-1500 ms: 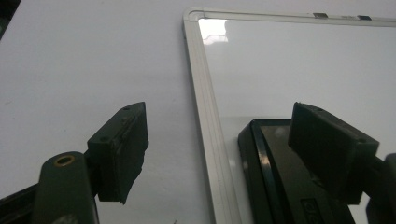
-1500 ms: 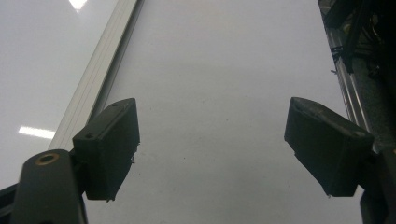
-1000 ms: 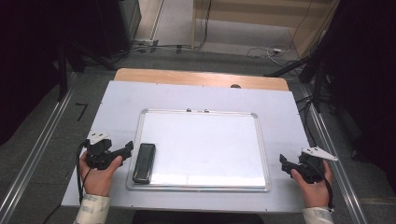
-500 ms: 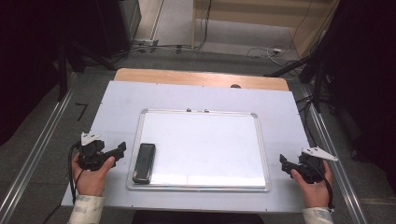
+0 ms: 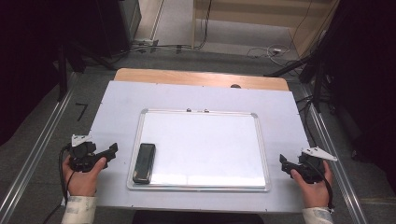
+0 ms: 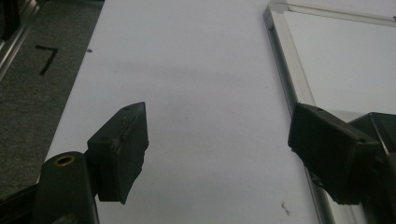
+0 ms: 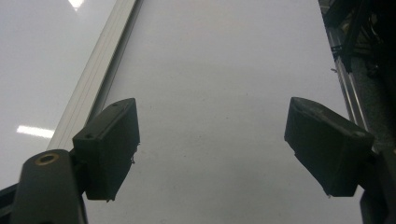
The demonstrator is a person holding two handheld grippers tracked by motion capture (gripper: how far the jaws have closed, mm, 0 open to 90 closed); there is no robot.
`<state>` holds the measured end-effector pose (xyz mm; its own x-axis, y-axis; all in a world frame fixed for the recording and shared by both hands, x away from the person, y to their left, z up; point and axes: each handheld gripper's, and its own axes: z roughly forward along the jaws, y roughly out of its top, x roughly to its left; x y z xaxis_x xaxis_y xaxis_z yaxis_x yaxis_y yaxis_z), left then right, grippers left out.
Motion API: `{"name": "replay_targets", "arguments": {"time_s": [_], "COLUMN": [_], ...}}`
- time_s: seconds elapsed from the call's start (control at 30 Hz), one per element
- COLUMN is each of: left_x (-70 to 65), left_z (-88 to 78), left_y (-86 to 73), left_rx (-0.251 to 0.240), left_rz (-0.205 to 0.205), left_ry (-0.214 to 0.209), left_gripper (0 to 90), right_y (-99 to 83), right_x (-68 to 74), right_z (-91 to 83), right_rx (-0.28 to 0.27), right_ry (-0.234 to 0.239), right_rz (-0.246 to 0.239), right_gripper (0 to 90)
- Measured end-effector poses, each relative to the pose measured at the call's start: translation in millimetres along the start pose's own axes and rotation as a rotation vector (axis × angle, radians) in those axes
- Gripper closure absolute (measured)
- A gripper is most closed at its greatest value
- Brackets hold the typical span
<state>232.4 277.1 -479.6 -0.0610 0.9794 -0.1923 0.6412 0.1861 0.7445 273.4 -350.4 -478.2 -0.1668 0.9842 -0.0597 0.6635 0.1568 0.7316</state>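
A white whiteboard (image 5: 205,144) in an aluminium frame lies flat in the middle of the table. A black eraser (image 5: 144,162) rests on its near left part. My left gripper (image 5: 110,153) is held left of the board, over the white table sheet, its jaws open with nothing between them. In the left gripper view (image 6: 219,116) the board's frame (image 6: 286,74) runs past the right jaw, and a corner of the eraser (image 6: 380,128) peeks out behind that jaw. My right gripper (image 5: 284,164) hovers off the board's right edge, open and empty (image 7: 212,107), with the frame (image 7: 98,70) to its left.
The white sheet (image 5: 116,102) covers the table, with a wooden strip (image 5: 187,77) along the far edge. Metal rails (image 5: 37,154) run along both sides on the grey floor. Two small clips (image 5: 196,110) sit on the board's far frame. A small dark object (image 5: 236,86) lies at the far edge.
My left hand has drawn leftward, away from the eraser and the board's left edge, jaws unchanged. The right hand has kept still.
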Motion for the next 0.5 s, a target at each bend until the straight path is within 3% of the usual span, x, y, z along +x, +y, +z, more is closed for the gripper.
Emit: {"name": "replay_targets", "arguments": {"time_s": [0.5], "left_x": [11.7], "left_z": [-2.5], "left_y": [-2.7], "left_rx": [0.010], "left_rz": [-0.011], "left_ry": [0.024], "left_gripper": [21.3], "right_y": [-0.1], "right_x": [0.1], "right_z": [0.0], "right_rx": [0.001], "right_ry": [-0.002], "right_rz": [0.000], "right_gripper": [16.7]}}
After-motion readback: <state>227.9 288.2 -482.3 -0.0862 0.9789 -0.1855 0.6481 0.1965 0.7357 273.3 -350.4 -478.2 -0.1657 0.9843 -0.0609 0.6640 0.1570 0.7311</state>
